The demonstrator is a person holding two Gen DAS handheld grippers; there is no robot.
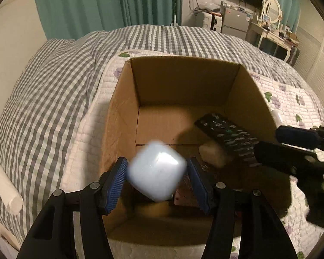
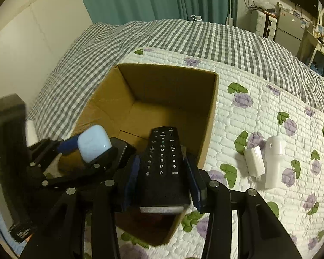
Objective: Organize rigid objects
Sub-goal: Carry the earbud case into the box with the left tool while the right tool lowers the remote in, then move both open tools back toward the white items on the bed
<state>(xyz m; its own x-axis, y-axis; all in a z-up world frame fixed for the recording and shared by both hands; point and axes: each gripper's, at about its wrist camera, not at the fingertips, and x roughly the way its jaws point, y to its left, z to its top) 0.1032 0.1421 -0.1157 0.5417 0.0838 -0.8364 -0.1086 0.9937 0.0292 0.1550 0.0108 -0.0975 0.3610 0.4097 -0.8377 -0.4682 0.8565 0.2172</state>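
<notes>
Our left tool (image 1: 157,172) stands apart around the blurred earbud case (image 1: 156,170) over the box (image 1: 183,73), while our right tool (image 2: 163,181), apart, flanks the remote (image 2: 164,164).

My remote control (image 2: 164,164) shows white key digits 2, 3, 5, 6, 8, 9, 0 and the letter M.

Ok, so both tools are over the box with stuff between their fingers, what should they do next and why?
Probably open both a little wider and let the things drop. The left tool has the blue earbud case and the right tool has the remote right above the open cardboard box. The case looks blurred, as if already slipping free.
</notes>
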